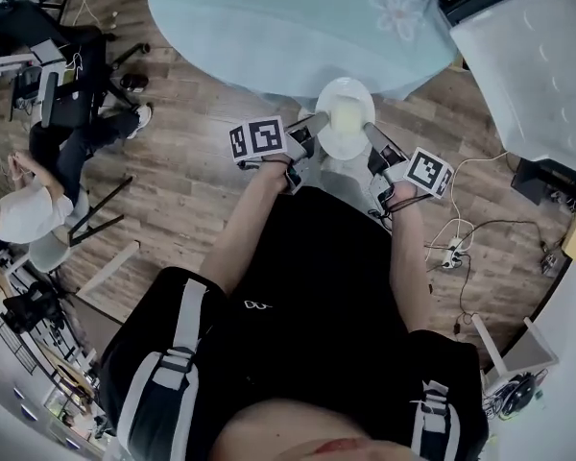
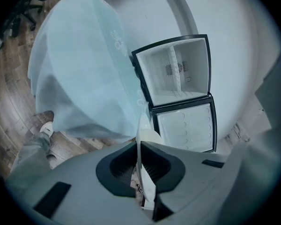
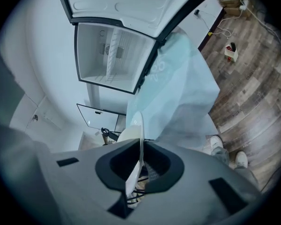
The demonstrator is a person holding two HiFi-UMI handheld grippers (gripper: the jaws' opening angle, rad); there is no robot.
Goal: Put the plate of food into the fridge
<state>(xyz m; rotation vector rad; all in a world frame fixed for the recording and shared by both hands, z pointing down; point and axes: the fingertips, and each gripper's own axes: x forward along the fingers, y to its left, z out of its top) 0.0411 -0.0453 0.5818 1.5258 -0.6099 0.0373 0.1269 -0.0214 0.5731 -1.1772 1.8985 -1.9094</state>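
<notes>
While the left claw [image 1: 316, 124] and right claw [image 1: 370, 132] each clamp an opposite rim, the plate of food [image 1: 346, 115] hangs just off the tabletop's [image 1: 269, 27] near edge, above open floor [image 1: 187, 176]. The fridge [image 2: 178, 78] gapes open far right.

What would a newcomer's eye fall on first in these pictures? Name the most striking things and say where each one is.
First, the white plate of food, clamped at its rim between the left claw and the right claw, in front of the person near the edge of the table with a pale blue cloth. Next, the white fridge, door open, beyond the table.
</notes>
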